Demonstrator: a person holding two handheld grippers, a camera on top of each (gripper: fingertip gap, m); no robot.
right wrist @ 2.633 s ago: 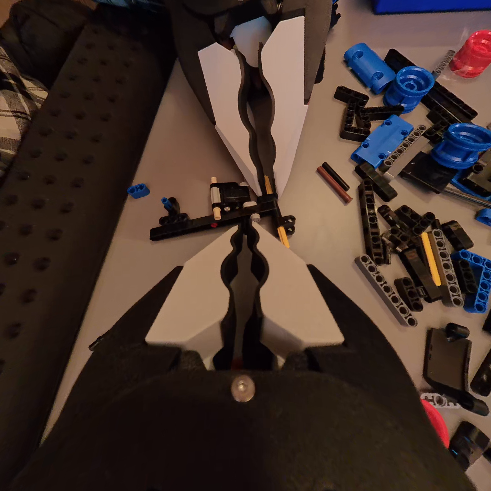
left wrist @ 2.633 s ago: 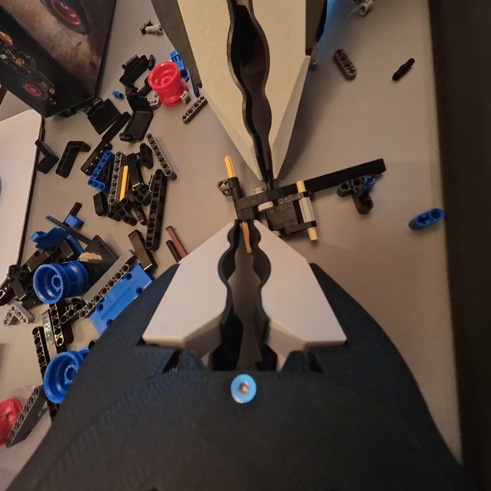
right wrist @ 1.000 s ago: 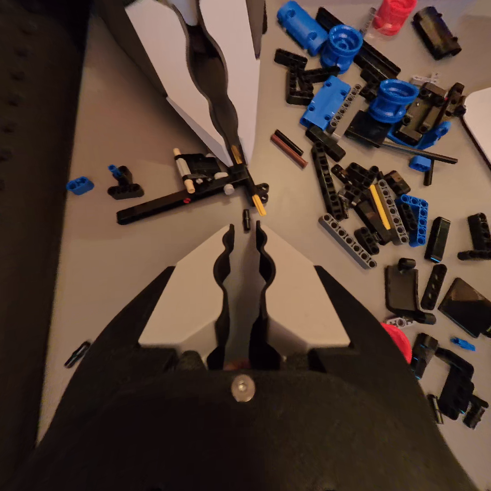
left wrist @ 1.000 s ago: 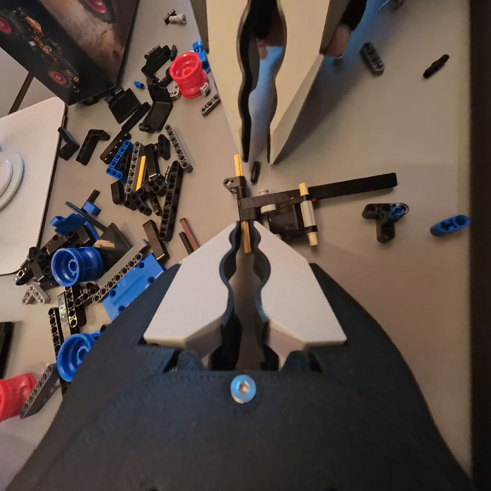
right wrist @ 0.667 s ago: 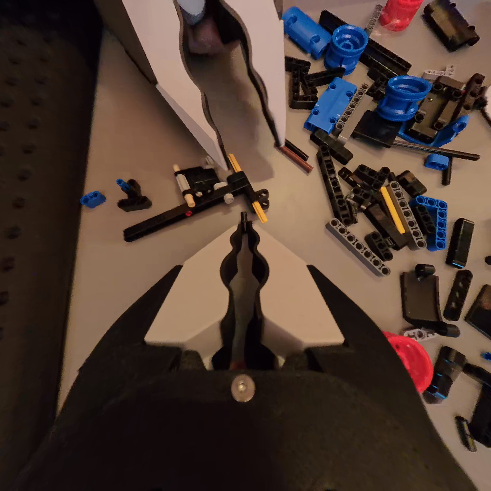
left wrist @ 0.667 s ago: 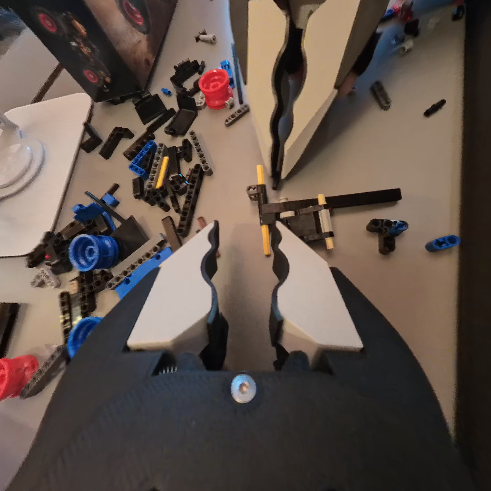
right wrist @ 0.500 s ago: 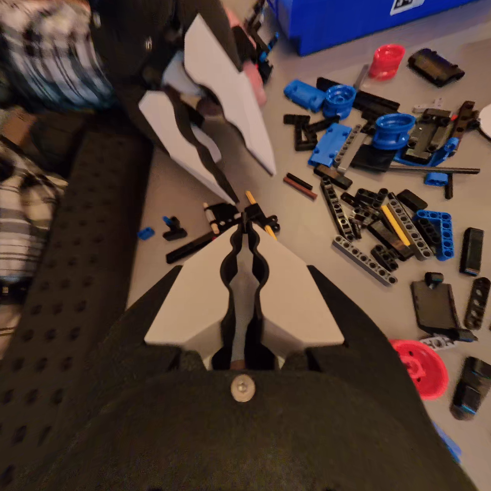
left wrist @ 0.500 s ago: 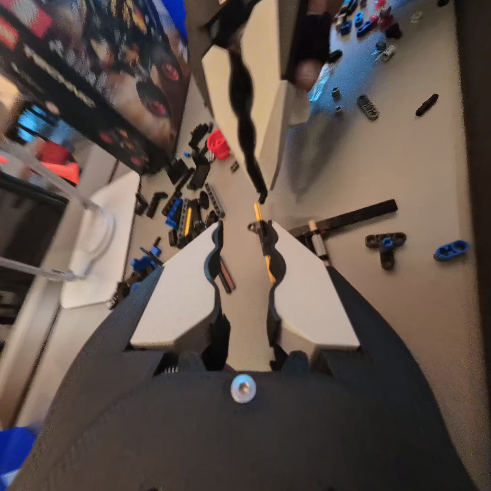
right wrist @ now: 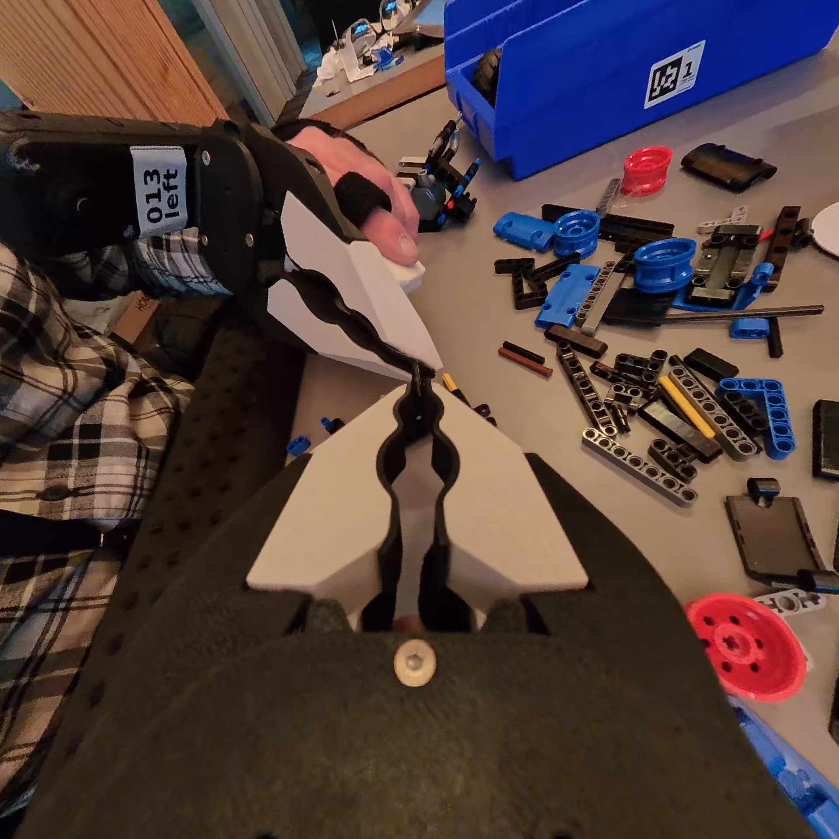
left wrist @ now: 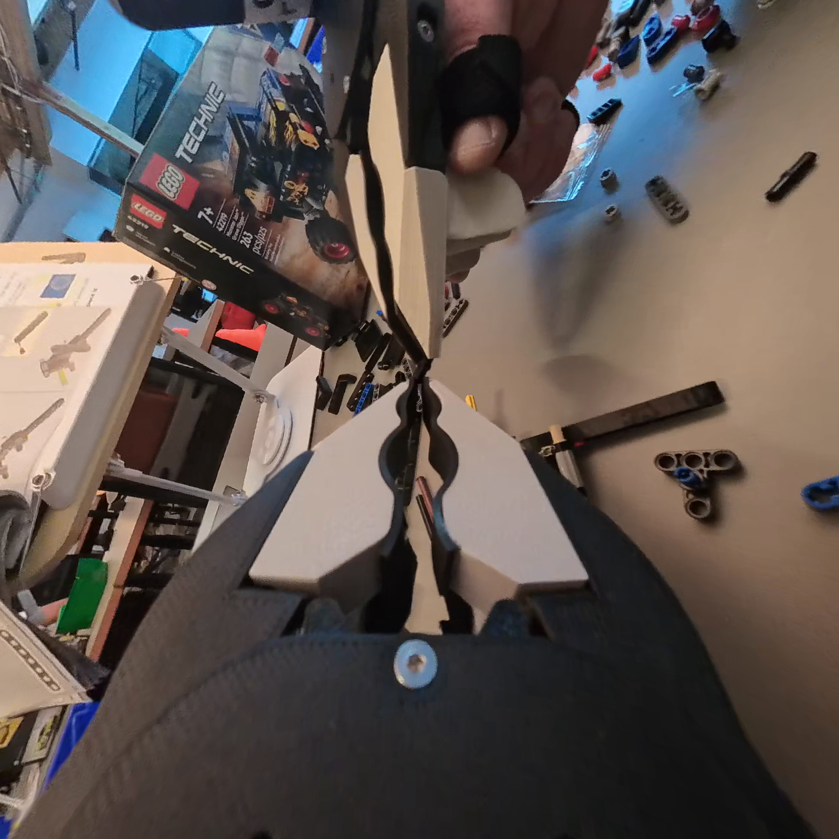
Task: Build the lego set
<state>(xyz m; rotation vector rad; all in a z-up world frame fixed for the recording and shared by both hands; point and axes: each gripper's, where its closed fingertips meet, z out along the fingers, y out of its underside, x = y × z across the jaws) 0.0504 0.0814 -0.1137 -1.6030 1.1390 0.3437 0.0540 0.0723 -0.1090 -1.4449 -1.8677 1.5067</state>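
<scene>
Lego pieces (right wrist: 681, 408) loose, blue bin (right wrist: 635, 68) behind

Workshop-like room: blue parts bin (right wrist: 590, 68), cluttered shelving (left wrist: 150, 499), grey worktable (right wrist: 476, 318)

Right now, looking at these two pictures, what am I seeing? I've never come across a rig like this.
A person holds a gripper in each hand; each carries a camera looking along its two fingers. One picture is from the left gripper, the other from the right gripper. They meet tip to tip above the grey table, both shut on a small black pin. Below lie loose Lego pieces: black beams, blue wheel hubs, a red wheel, a part-built black assembly, plus the set box and a blue bin.
</scene>
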